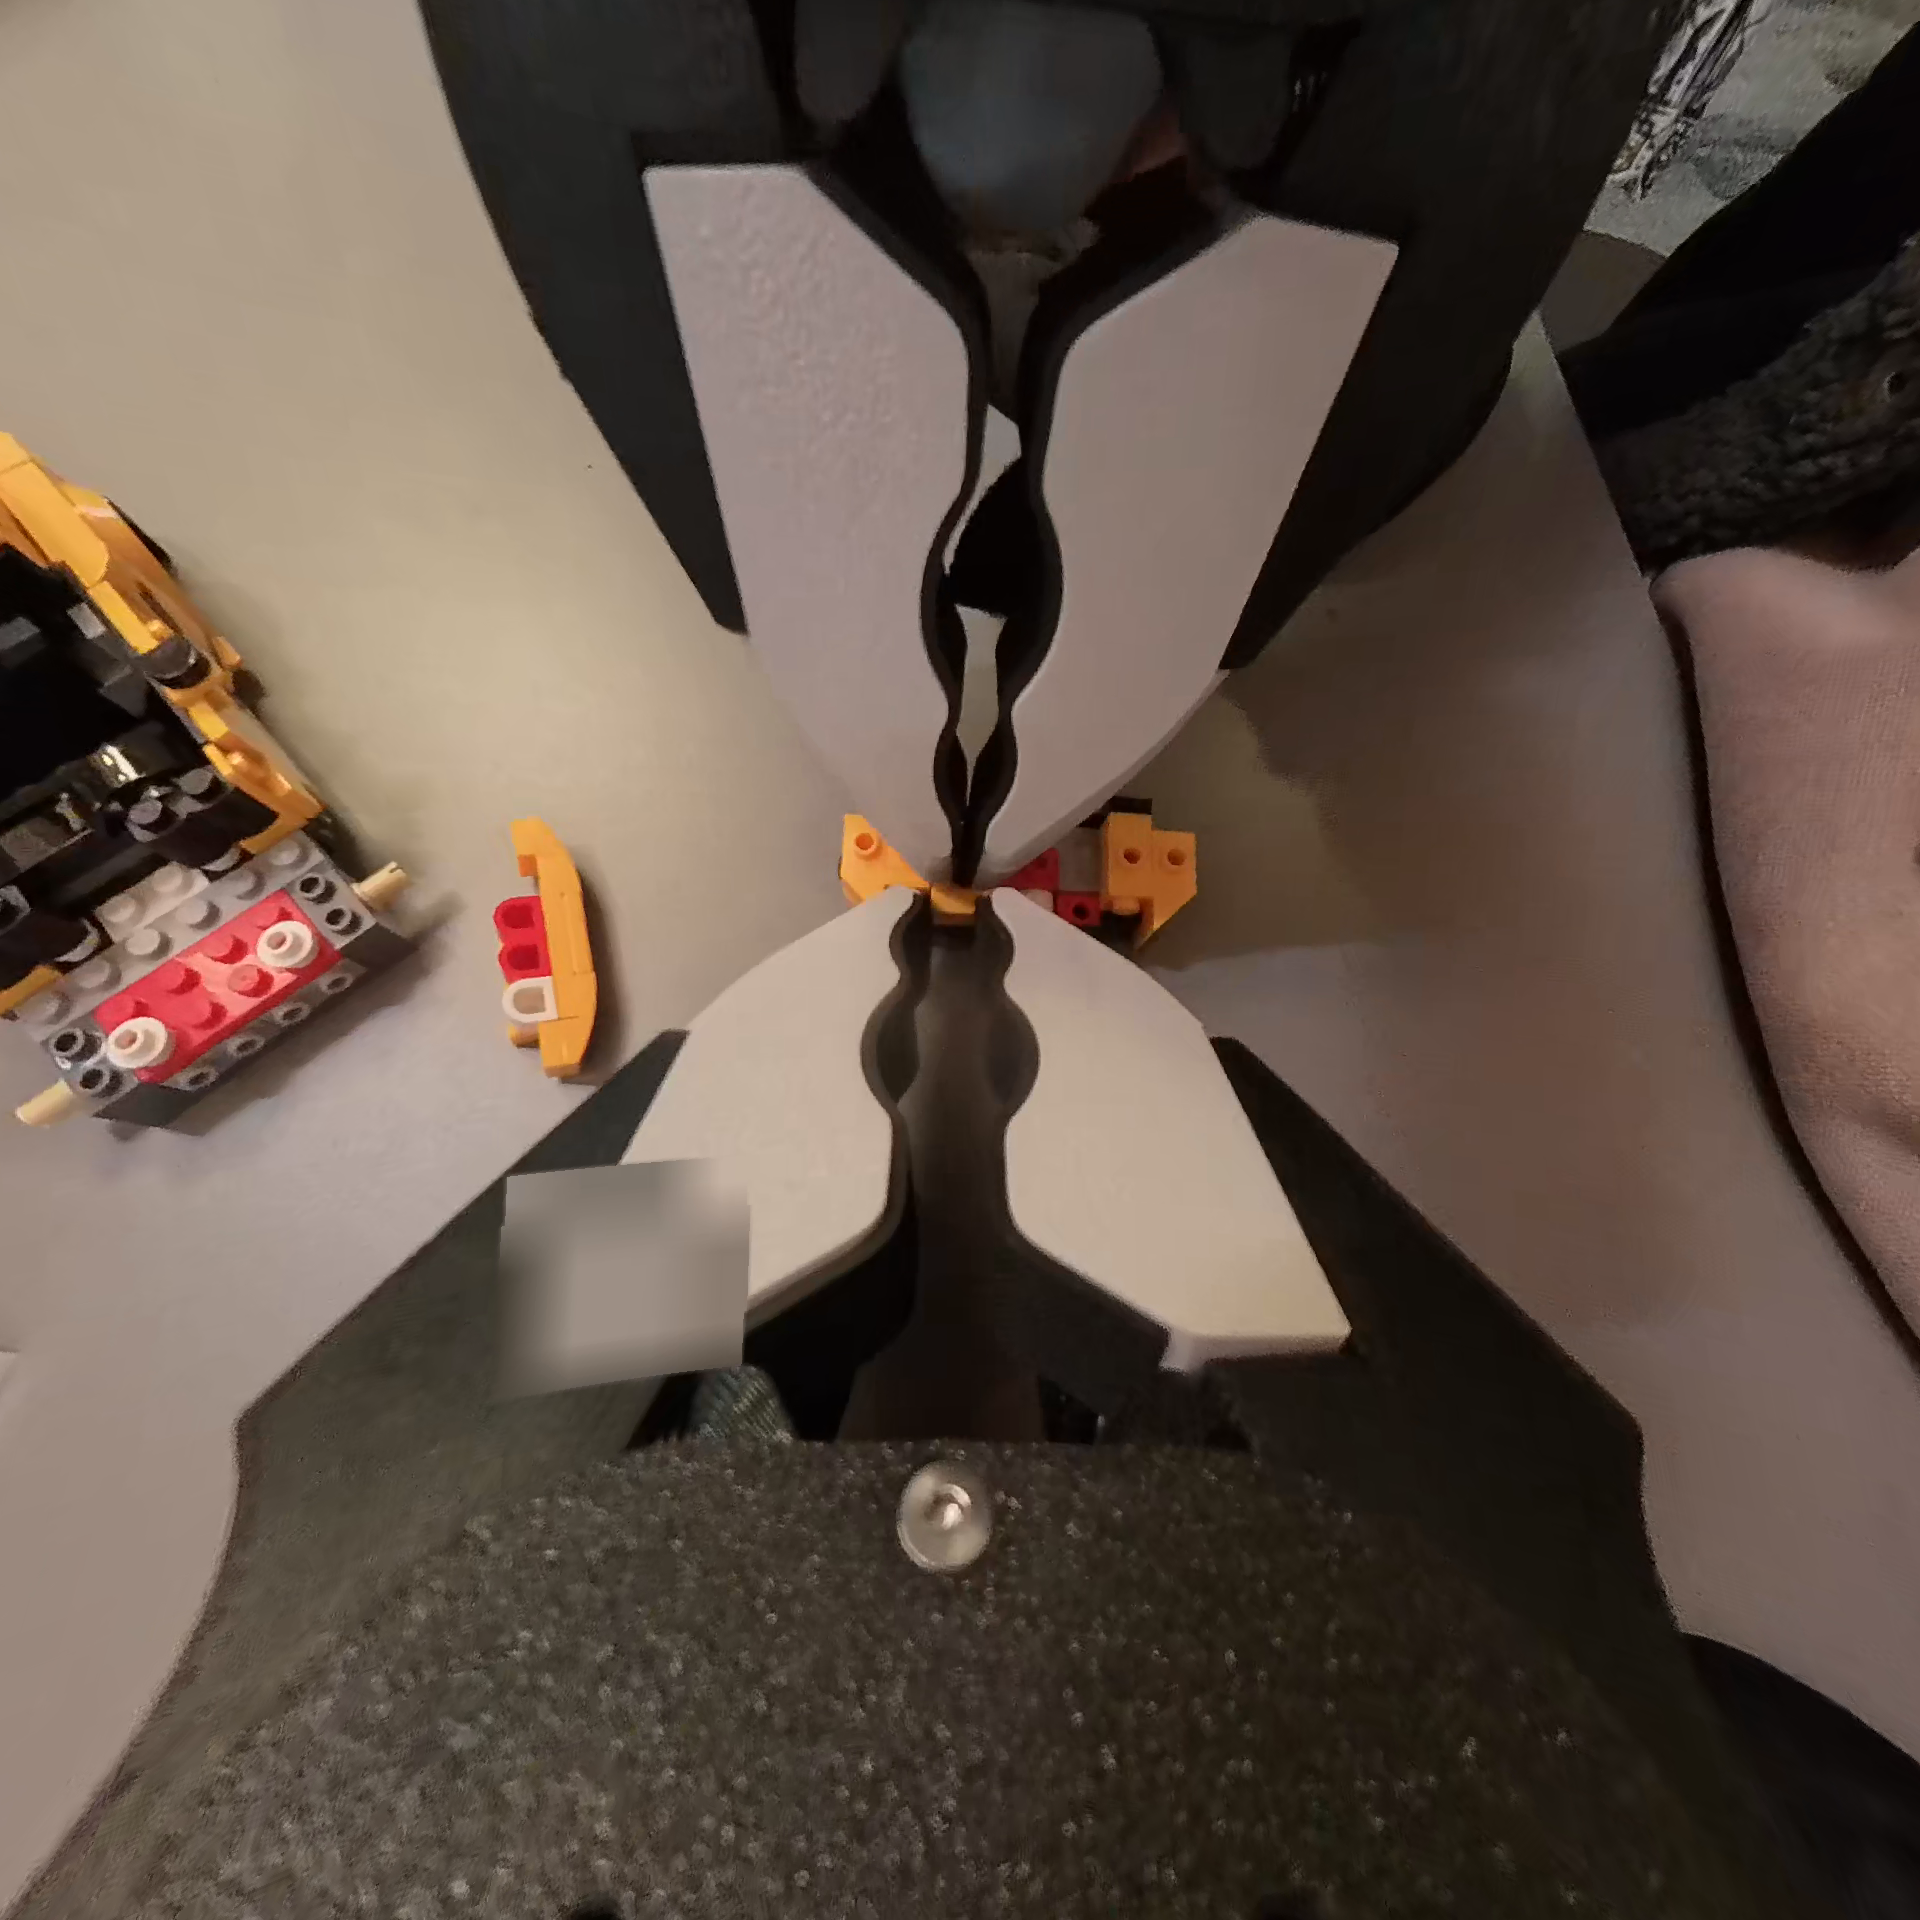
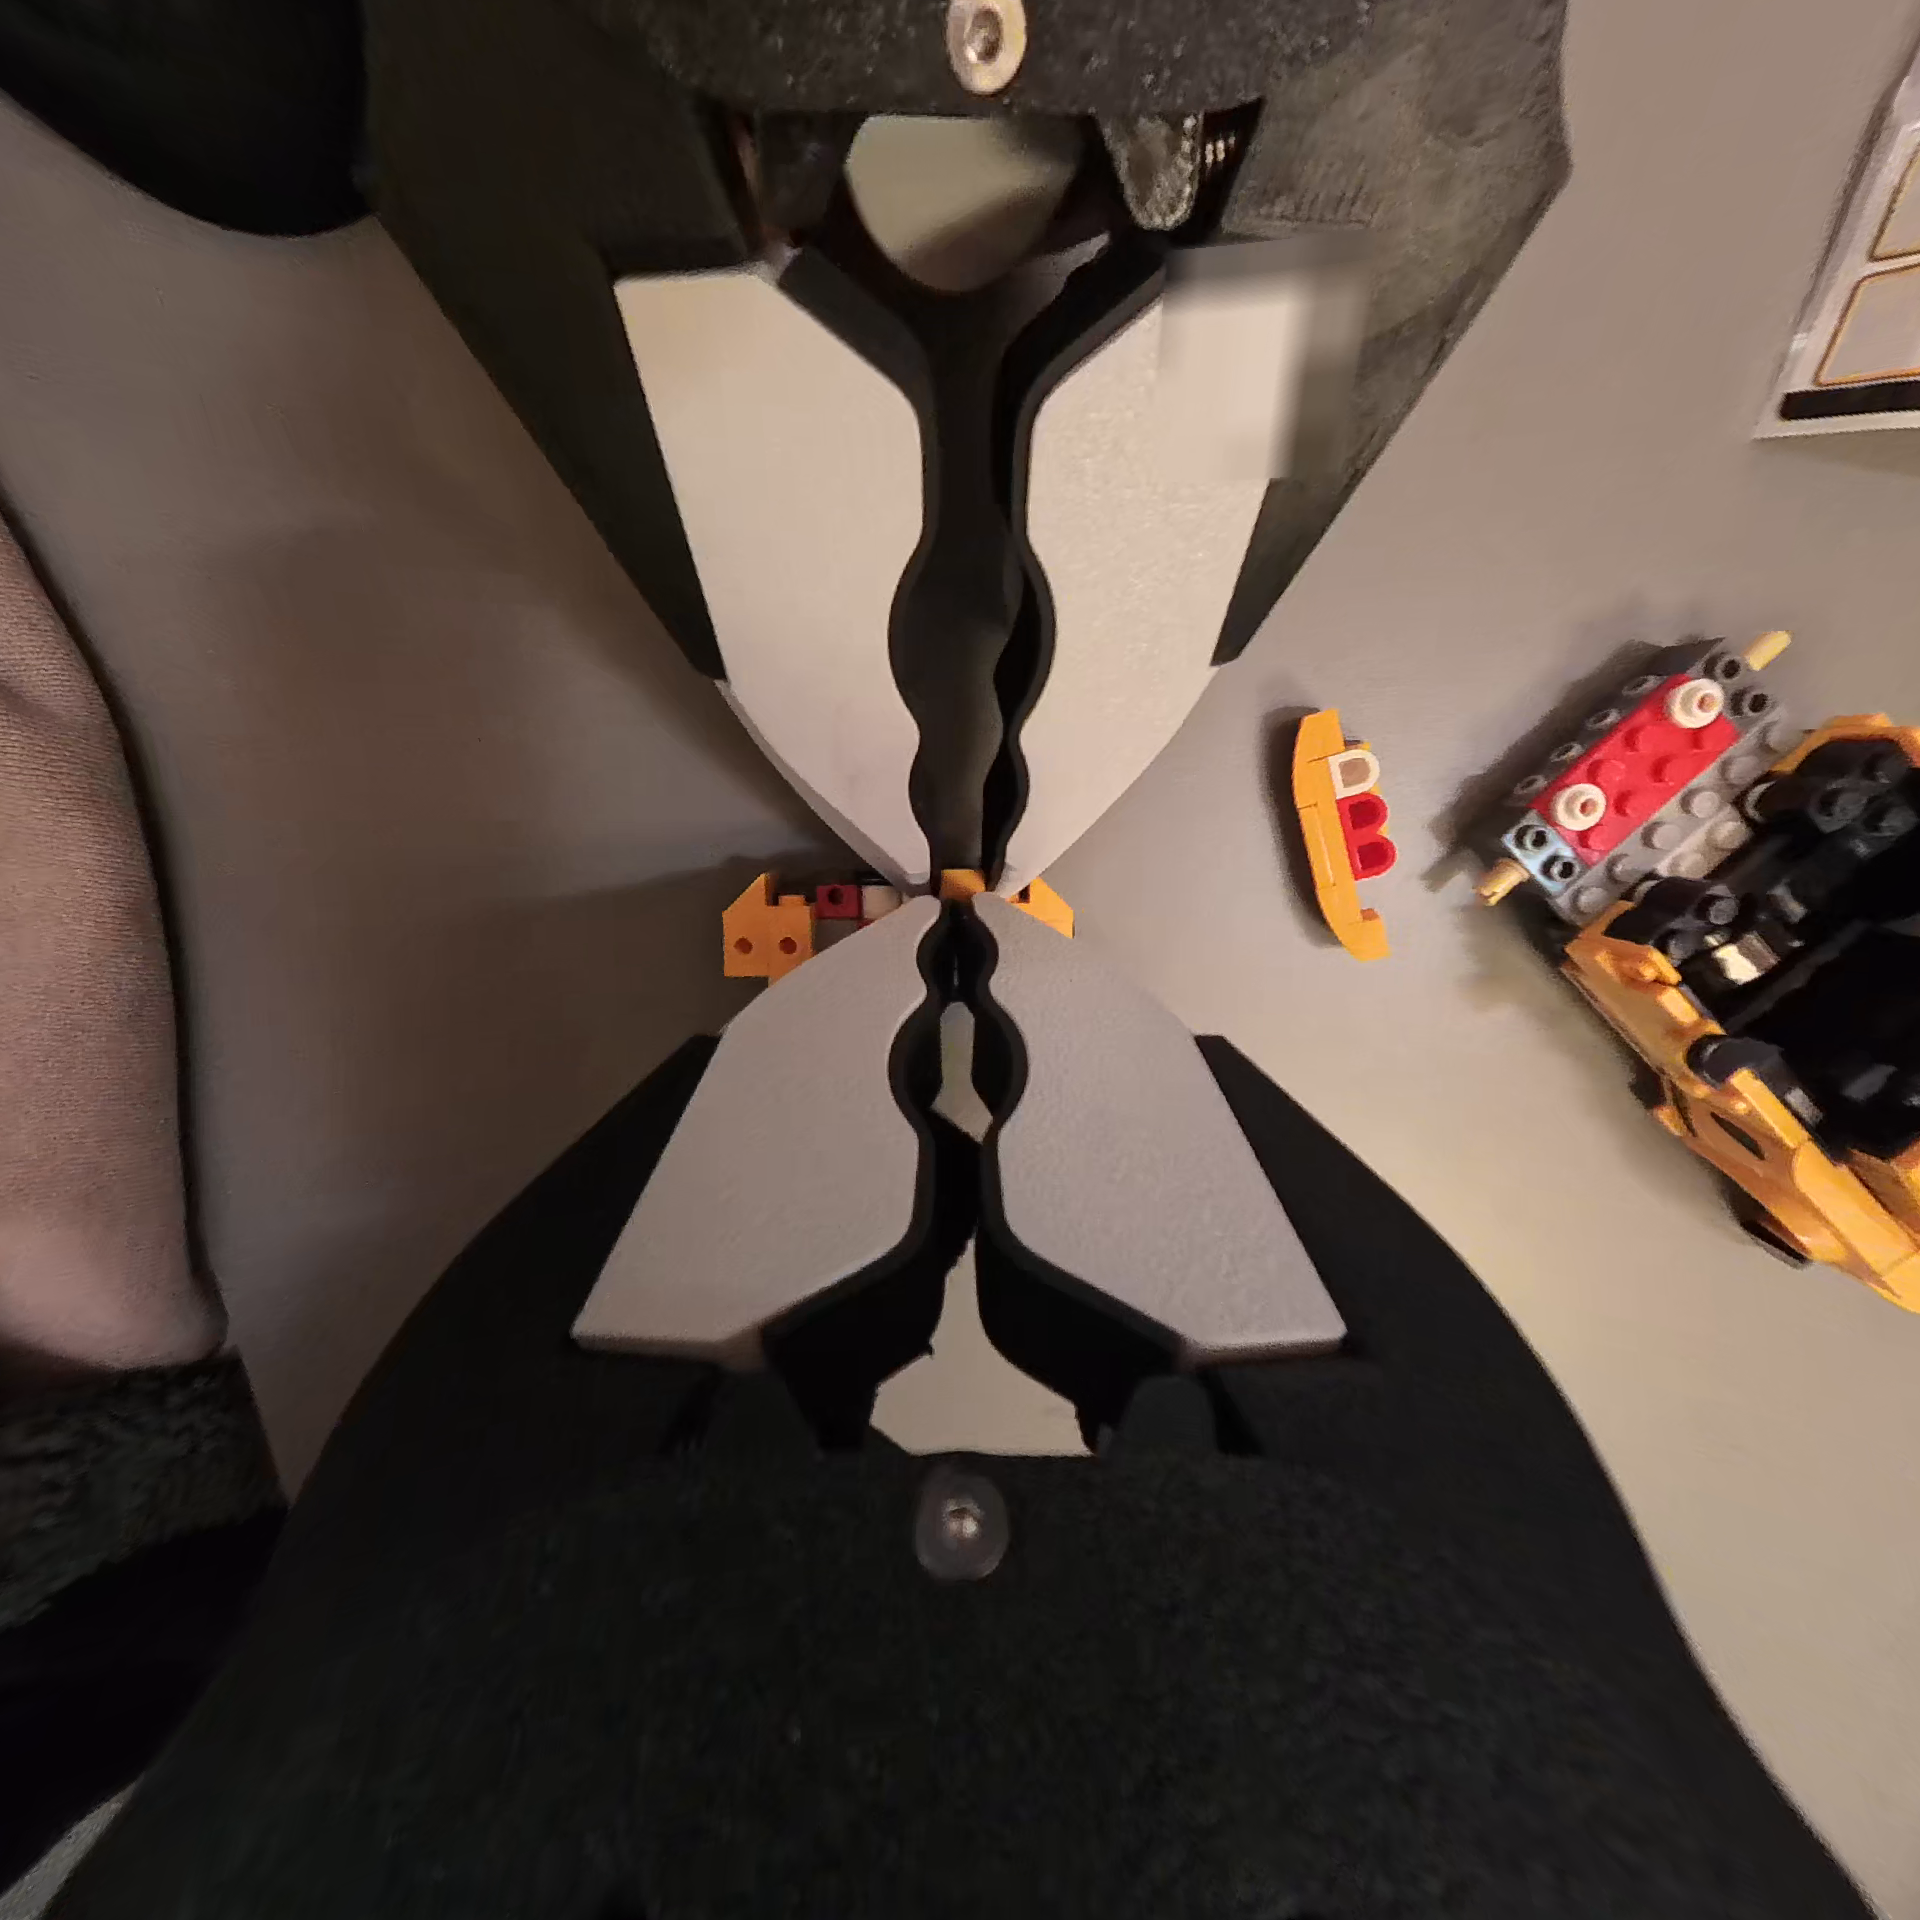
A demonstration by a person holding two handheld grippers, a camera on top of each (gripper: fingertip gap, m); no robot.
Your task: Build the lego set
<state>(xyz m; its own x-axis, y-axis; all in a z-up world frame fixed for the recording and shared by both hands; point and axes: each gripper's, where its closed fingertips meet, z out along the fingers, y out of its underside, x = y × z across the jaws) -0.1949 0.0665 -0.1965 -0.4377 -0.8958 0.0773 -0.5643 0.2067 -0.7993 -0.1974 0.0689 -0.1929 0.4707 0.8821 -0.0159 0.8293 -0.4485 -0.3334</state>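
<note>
Left gripper (image 1: 956,914) & right gripper (image 2: 958,902) are meeting tip-to-tip, both pinching the small orange subassembly (image 1: 1143,868) low over the table (image 1: 520,520). Curved orange piece (image 1: 556,945) is lying beside it; the yellow car body (image 1: 156,831) is lying further out.

Grey table (image 2: 1351,520), sheet of paper (image 2: 1860,312) at its edge

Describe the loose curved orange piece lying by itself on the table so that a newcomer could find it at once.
Start from the big orange and black car build at the left of the left wrist view, with its red and grey studded underside. Just to its right, apart from it on the grey table, lies the curved orange piece. Unlike the small orange assembly between the two grippers, no gripper touches it, and it carries red bricks and one white piece.
</note>
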